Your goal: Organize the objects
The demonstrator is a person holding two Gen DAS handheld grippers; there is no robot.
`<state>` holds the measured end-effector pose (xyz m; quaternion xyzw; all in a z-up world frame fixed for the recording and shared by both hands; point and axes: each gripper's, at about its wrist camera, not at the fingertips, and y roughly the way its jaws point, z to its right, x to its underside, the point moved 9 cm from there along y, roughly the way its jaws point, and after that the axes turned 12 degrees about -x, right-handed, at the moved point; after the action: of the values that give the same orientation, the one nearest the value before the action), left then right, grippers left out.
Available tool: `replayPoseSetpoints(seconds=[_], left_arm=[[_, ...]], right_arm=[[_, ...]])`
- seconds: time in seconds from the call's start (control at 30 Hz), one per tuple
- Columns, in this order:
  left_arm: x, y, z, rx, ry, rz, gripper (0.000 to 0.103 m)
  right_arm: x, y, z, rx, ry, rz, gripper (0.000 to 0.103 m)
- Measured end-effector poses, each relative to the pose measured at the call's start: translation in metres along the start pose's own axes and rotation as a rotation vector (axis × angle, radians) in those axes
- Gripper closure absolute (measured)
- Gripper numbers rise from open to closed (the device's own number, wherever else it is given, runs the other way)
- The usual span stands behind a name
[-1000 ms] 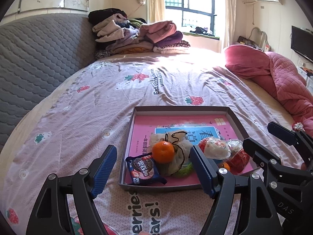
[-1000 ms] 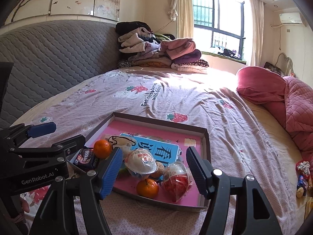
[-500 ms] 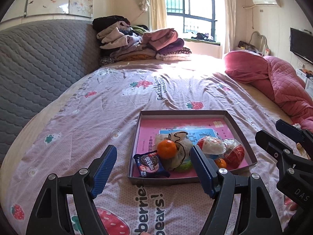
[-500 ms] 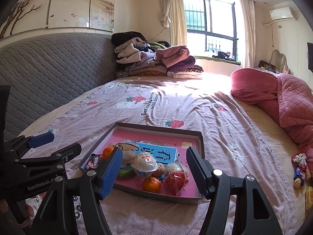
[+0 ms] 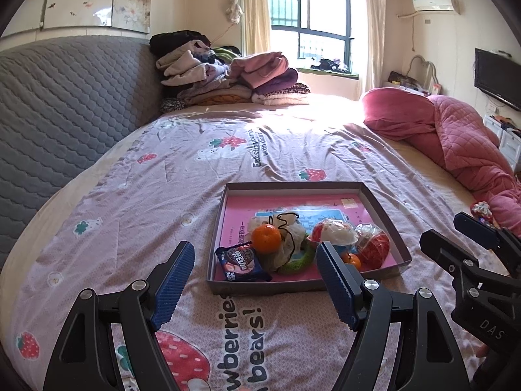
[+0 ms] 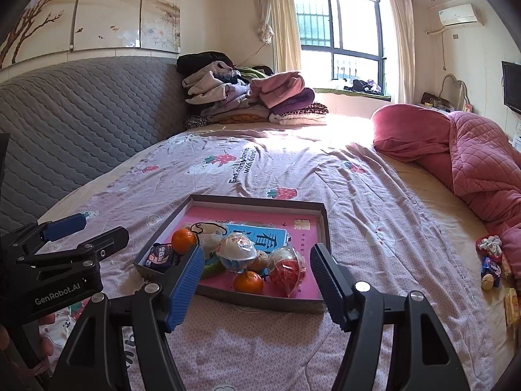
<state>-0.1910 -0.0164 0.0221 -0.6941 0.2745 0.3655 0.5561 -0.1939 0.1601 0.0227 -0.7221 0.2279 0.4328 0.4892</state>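
Both grippers hover empty above a strawberry-print quilt, the left gripper [image 5: 254, 280] and right gripper [image 6: 257, 282] each with ribbed blue fingers spread wide apart, nothing between them. Ahead lies a shallow cardboard tray [image 6: 320, 224], pink-lined, holding two glossy tangerines [image 6: 248, 282], a crinkly cookie packet [image 5: 241, 263] and plastic-wrapped snacks [image 6: 287, 268]. Collection appears nearly done; next likely comes a reach toward the loose wrapped sweets [image 6: 490, 260] lying beside the pink quilted comforter [image 6: 472, 153].

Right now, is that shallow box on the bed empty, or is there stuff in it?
Not empty. The shallow box holds two oranges, a cookie packet, wrapped snacks and a drawstring pouch, clustered at its near end.
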Motion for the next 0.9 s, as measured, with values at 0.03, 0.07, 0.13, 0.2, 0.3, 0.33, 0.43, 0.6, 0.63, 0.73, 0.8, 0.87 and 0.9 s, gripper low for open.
replayPoseSetpoints(seconds=[0.03, 0.07, 0.13, 0.2, 0.3, 0.33, 0.43, 0.6, 0.63, 0.73, 0.8, 0.87, 0.9], left_arm=[[0.000, -0.002, -0.001, 0.001, -0.001, 0.003, 0.025], [0.001, -0.004, -0.001, 0.001, -0.001, 0.004, 0.025], [0.002, -0.007, -0.002, 0.005, -0.001, 0.005, 0.025], [0.003, -0.009, -0.003, 0.005, -0.001, 0.004, 0.025], [0.005, -0.011, -0.004, 0.009, -0.002, 0.003, 0.025], [0.007, -0.011, -0.005, 0.009, -0.001, 0.001, 0.025], [0.011, -0.011, -0.005, 0.011, -0.002, -0.007, 0.025], [0.021, -0.008, -0.005, 0.012, -0.001, -0.023, 0.025], [0.024, -0.007, -0.006, 0.010, -0.001, -0.028, 0.025], [0.031, -0.005, -0.005, 0.009, 0.003, -0.037, 0.025], [0.034, -0.003, -0.005, 0.009, 0.007, -0.041, 0.025], [0.038, -0.001, -0.004, 0.005, 0.009, -0.045, 0.025], [0.039, 0.000, -0.003, 0.008, 0.010, -0.049, 0.025]], right_arm=[[0.001, -0.001, 0.000, 0.004, 0.001, -0.001, 0.036], [0.001, -0.002, 0.000, 0.006, 0.000, -0.001, 0.036], [0.002, -0.003, -0.002, 0.005, -0.004, -0.012, 0.036], [0.004, -0.003, -0.003, 0.009, -0.006, -0.019, 0.036], [0.008, -0.004, -0.007, 0.007, -0.013, -0.028, 0.036], [0.010, -0.004, -0.007, 0.012, -0.016, -0.031, 0.036], [0.014, -0.003, -0.008, 0.016, -0.017, -0.038, 0.036], [0.020, -0.003, -0.010, 0.025, -0.029, -0.040, 0.036], [0.021, -0.003, -0.010, 0.026, -0.031, -0.040, 0.036], [0.025, -0.003, -0.010, 0.023, -0.028, -0.038, 0.036], [0.027, -0.002, -0.010, 0.025, -0.032, -0.036, 0.036], [0.029, -0.001, -0.010, 0.028, -0.035, -0.035, 0.036], [0.030, -0.001, -0.009, 0.029, -0.036, -0.036, 0.036]])
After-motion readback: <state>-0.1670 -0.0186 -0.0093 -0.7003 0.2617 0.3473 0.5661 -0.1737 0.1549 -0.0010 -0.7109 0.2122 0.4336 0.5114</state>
